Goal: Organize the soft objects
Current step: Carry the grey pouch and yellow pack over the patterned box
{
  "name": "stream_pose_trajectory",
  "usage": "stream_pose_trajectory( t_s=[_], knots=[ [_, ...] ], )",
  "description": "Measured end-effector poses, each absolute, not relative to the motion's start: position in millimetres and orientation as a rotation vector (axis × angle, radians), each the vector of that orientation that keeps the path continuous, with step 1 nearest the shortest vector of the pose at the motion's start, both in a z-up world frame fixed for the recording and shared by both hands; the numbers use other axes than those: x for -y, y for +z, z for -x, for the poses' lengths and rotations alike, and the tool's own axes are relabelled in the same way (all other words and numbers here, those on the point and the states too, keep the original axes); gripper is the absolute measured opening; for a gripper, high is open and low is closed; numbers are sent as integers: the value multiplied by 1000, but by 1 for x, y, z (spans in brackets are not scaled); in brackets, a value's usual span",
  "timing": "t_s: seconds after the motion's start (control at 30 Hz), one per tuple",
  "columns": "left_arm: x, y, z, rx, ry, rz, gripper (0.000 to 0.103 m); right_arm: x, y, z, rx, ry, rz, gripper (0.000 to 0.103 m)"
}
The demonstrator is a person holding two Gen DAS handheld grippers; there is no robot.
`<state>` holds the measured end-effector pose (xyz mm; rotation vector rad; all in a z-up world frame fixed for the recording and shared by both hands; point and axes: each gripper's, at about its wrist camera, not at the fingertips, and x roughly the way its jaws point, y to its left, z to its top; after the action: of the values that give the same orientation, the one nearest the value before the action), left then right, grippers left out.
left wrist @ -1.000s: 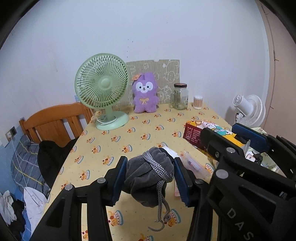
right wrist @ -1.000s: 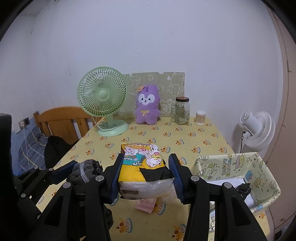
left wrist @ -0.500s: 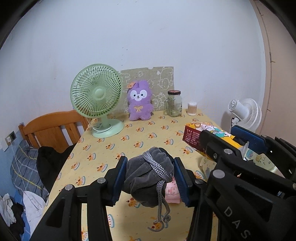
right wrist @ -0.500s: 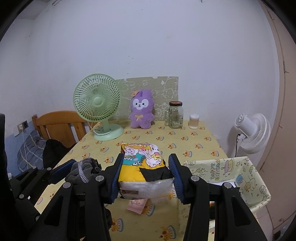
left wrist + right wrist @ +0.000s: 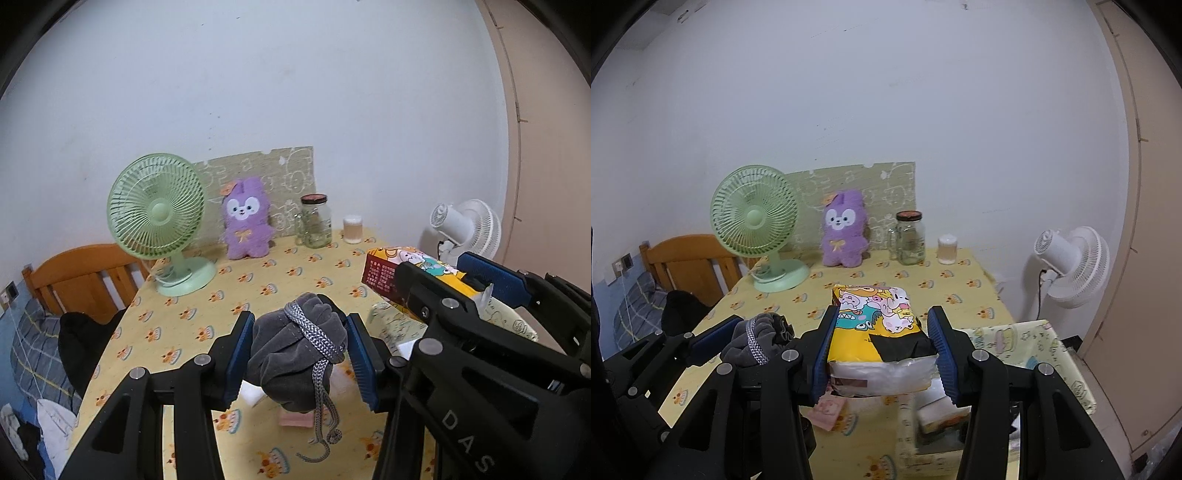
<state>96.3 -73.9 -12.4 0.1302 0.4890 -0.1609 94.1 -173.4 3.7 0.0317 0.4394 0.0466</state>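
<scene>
Pouch [image 5: 297, 350], grey drawstring, soft: left wrist view has it pinched between both blue pads of the left gripper [image 5: 299, 360], lifted off the yellow tablecloth [image 5: 177, 332]. Jaws part-closed, fabric bulging above and below the pads. Its braided cord [image 5: 321, 417] hangs loose below, ends dangling over a pink packet [image 5: 295, 419] lying on the cloth. Risk: the cord could snag on that packet or on a bin edge and tug the pouch out of a grip that squeezes only compressible fabric. At right in this view, the right gripper [image 5: 443, 284] carries the tissue pack [image 5: 388, 269], close alongside; the two tools could knock together if both swing to the same spot.

Right wrist view: tissue pack [image 5: 879, 332], cartoon-printed, clamped between the right gripper [image 5: 882, 350] pads, jaws closed onto its sides, raised off the table. Wrapper looks slick, and the near end sags slightly past the pads, so a slip is possible. Patterned fabric bin [image 5: 1015, 339] sits low right at the table edge, already holding items. Its soft walls may fold inward under a drop. Left gripper [image 5: 709, 339] with pouch [image 5: 757, 339] shows at left, near.
</scene>
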Motion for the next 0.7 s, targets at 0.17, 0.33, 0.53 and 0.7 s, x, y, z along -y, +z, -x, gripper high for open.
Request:
stream_pose_trajectory(
  t_s=[0.17,0.33,0.53,0.7],
  knots=[
    [89,-11,-98,-485,-185,-131,52,187,6,-95,-435,25,-27,51],
    [104,-11,-101,-478,-206,-138,52,202,7,-95,-434,5,-29,51],
    [125,-11,-102,-471,-238,-141,51,222,7,-93,-427,-30,-28,51],
    [141,-10,-103,-467,-263,-148,51,239,7,-92,-422,-60,-30,51]
  ],
)
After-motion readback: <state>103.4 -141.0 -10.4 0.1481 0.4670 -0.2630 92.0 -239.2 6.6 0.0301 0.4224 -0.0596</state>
